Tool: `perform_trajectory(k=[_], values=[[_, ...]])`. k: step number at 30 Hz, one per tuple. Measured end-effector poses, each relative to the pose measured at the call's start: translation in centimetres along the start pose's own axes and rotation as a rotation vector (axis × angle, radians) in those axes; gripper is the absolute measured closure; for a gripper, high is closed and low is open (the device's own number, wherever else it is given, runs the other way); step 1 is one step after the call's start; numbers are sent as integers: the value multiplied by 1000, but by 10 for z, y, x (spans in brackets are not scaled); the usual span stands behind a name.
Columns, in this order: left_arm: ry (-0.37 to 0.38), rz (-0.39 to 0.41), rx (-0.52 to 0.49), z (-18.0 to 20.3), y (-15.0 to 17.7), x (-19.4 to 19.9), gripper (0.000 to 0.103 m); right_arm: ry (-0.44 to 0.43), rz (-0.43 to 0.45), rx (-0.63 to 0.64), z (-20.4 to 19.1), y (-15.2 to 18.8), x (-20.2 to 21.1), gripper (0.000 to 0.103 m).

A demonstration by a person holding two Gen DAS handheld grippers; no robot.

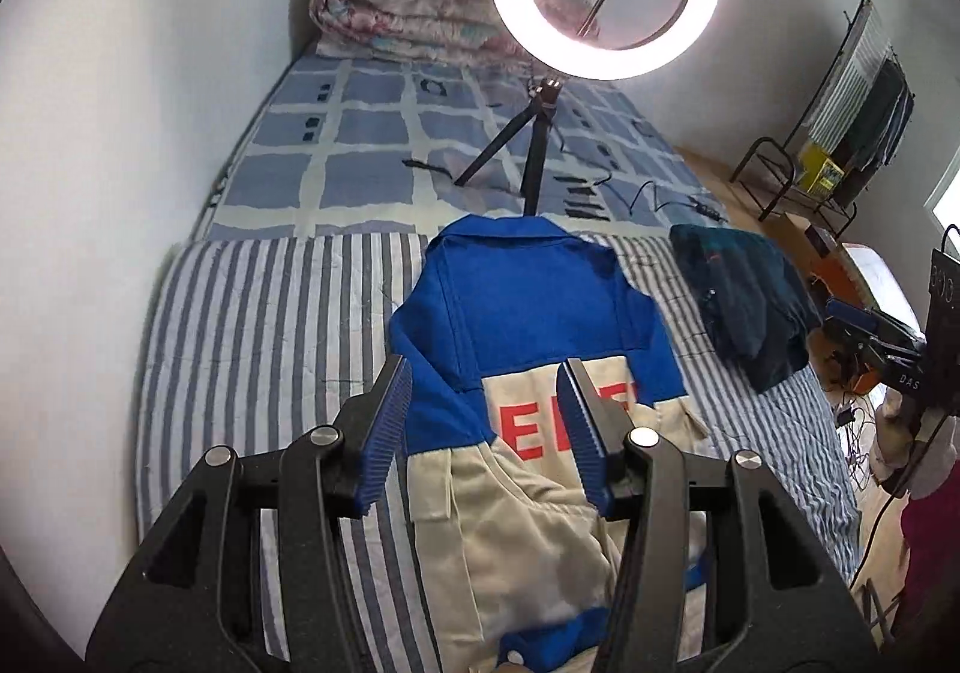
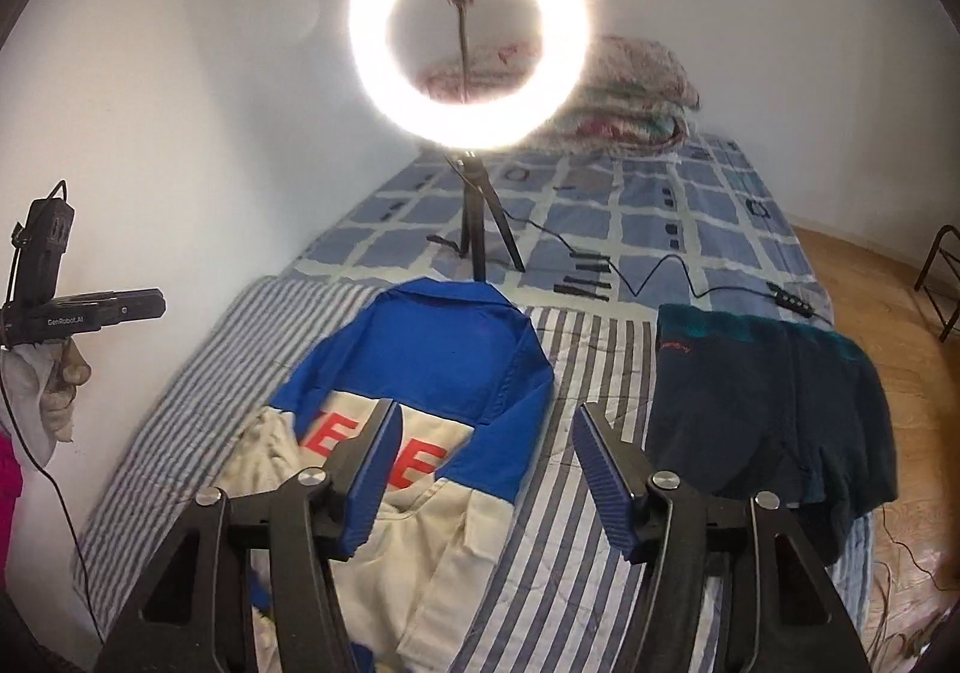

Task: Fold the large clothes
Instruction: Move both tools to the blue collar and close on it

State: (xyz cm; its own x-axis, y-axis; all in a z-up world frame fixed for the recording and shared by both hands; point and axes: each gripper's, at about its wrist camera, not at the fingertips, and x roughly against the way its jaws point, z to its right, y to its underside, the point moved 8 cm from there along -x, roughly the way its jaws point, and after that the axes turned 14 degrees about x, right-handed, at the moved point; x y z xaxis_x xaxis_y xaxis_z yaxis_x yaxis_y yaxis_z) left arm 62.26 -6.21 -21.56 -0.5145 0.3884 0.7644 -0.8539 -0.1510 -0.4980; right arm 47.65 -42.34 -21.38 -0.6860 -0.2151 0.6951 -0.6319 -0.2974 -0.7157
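Observation:
A blue and cream work jacket [image 1: 510,313] with red letters lies back-up on the striped sheet, collar toward the far end; it also shows in the right wrist view [image 2: 432,361]. My left gripper [image 1: 486,397] is open and empty, held above the jacket's lower back. My right gripper [image 2: 486,439] is open and empty, above the jacket's right sleeve and the sheet beside it. The left gripper also shows in the right wrist view [image 2: 156,304], held in a gloved hand at the far left, and the right gripper's body in the left wrist view [image 1: 870,331].
A folded dark teal garment [image 2: 762,403] lies right of the jacket, near the bed's edge. A lit ring light on a small tripod [image 2: 468,229] stands on the checked bedsheet [image 2: 660,229] behind the collar, its cable [image 2: 660,277] trailing right. A rolled quilt [image 1: 396,6] lies by the wall. Wooden floor lies to the right.

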Motion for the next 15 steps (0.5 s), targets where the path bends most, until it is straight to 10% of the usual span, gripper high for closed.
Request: perform_trajectory(k=[15], values=[[-33, -172, 97, -46, -35, -211, 51, -77, -143, -65, 55, 9, -223, 50]])
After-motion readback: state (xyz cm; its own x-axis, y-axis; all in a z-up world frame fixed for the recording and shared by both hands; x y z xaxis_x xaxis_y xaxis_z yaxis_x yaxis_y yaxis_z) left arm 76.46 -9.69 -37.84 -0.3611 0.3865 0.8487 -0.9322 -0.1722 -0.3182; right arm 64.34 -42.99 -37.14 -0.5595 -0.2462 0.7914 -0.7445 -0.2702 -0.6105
